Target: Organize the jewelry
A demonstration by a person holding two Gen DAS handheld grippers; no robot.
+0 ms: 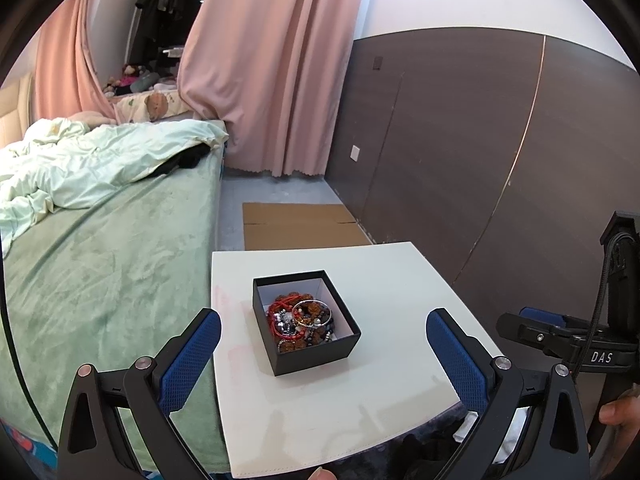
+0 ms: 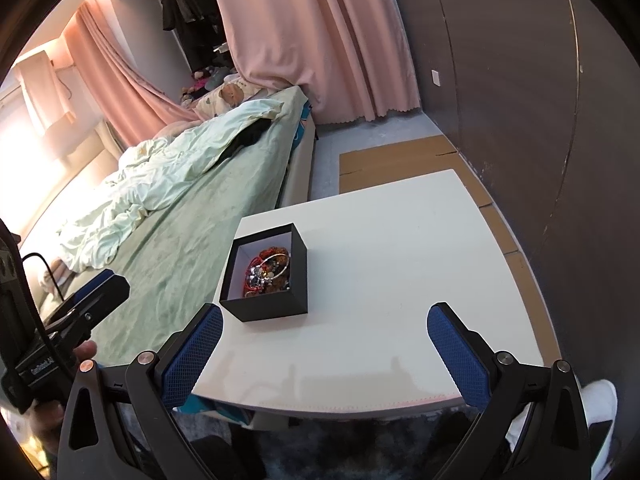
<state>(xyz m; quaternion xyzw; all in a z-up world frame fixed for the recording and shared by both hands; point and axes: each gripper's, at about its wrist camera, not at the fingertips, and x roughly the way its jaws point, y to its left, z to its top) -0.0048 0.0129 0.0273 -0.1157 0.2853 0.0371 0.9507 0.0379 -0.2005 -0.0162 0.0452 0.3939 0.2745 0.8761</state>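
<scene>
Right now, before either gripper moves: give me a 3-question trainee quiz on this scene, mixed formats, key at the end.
1. True or false: the black box on the white table has its lid on.
2. Multiple choice: where is the jewelry? A) spread over the table B) piled inside the box C) in the left gripper
3. Short answer: how do the jaws of the left gripper and the right gripper stand, and does either hold anything?

Key
1. False. The box is open at the top and no lid is in view.
2. B. Beaded bracelets, red cord and a silver bangle lie together in it.
3. Both wide open, both empty, short of the box.
</scene>
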